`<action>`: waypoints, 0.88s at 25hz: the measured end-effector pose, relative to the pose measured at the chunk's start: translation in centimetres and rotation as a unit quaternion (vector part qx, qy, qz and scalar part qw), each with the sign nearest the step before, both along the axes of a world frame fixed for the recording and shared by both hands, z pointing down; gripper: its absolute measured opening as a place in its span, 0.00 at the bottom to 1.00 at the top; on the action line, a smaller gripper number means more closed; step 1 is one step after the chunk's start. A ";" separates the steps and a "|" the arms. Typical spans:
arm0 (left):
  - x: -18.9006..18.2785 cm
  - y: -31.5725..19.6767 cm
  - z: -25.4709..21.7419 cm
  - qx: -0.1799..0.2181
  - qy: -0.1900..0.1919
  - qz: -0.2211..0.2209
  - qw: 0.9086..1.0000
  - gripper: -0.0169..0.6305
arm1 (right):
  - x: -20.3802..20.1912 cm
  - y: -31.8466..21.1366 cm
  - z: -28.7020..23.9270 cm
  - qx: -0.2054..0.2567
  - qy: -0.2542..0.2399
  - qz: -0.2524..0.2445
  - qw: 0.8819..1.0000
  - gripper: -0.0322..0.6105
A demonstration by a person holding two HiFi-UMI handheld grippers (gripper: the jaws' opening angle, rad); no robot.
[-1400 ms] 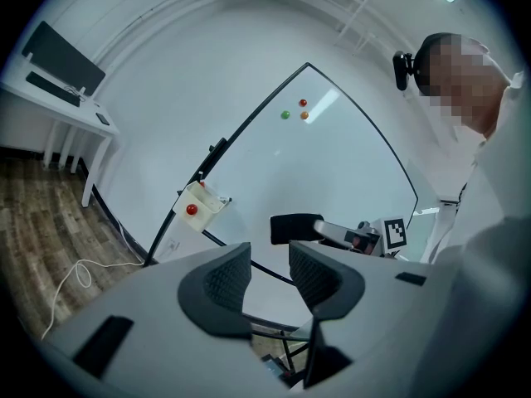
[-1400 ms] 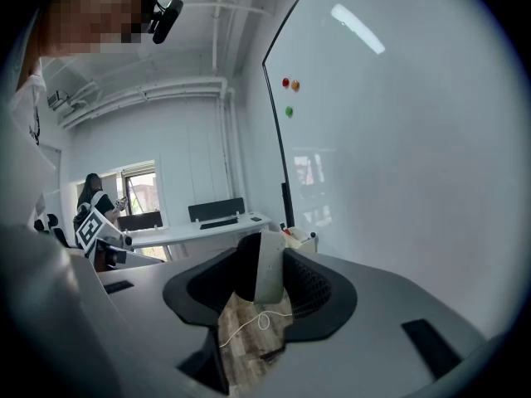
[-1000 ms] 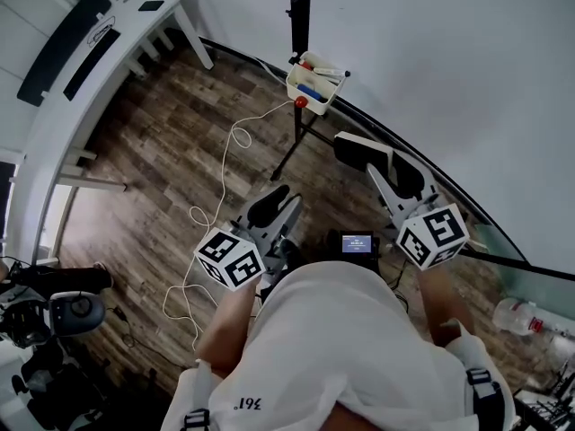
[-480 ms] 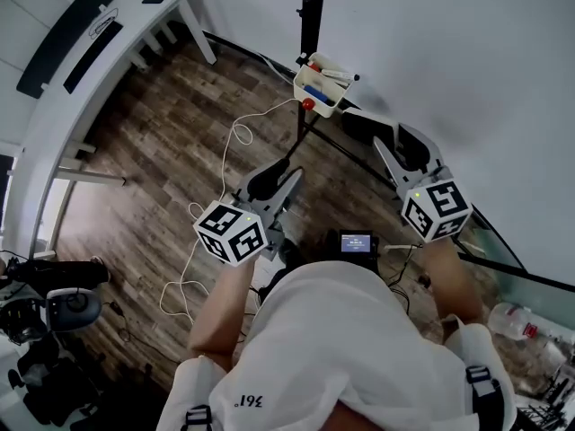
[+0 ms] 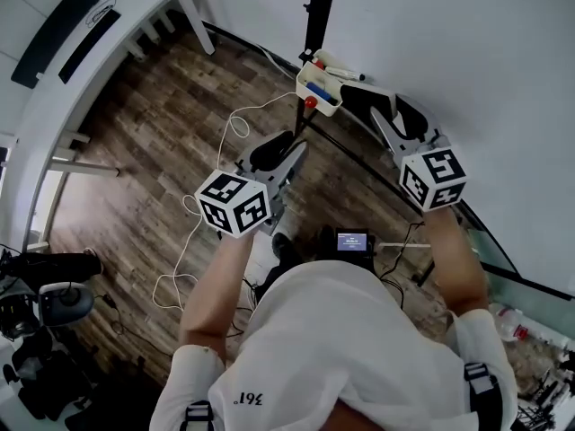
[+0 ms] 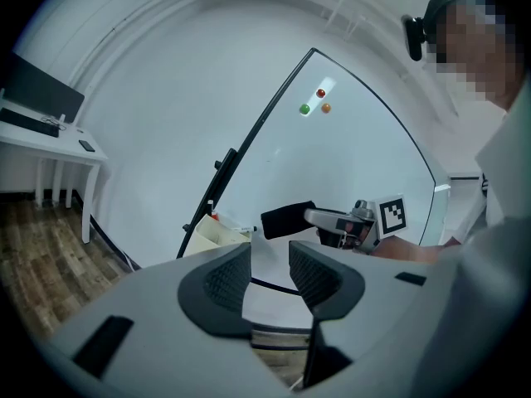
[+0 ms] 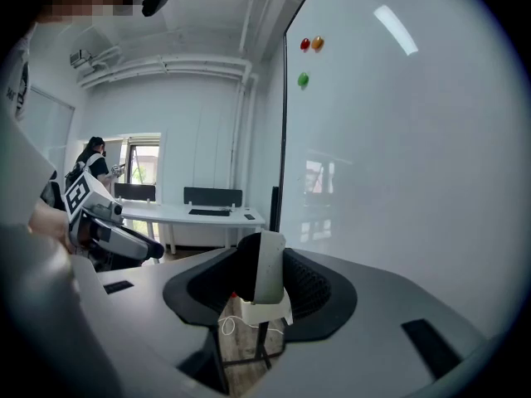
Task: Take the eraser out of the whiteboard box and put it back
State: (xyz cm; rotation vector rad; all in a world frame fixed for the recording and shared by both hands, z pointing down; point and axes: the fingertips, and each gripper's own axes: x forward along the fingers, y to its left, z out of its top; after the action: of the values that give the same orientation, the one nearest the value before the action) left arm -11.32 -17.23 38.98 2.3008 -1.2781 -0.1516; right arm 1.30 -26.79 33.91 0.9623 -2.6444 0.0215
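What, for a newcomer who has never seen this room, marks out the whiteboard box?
Find the big whiteboard at the head view's right and follow its dark lower edge to the black stand post. There sits a small cream open box. It alone is a container: pens and something blue lie in it, a red ball at its near corner.

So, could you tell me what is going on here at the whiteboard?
A person stands at the whiteboard with a handheld gripper in each hand. The right gripper is shut on the eraser and holds it close beside the whiteboard box; the eraser is outside the box, not yet set back in. The left gripper is farther from the box, jaws apart with nothing between them. Markers lie in the box.
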 end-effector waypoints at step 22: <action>0.4 -6.4 4.8 -0.038 -0.019 -0.006 0.999 0.26 | -6.6 -5.2 6.0 -0.017 0.087 -0.050 0.995 0.34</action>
State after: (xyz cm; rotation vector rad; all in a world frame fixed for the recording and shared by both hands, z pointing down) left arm -10.96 -23.65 43.80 2.2427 -1.2939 -0.0627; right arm -5.29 -32.03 39.88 0.7831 -2.5187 -0.0397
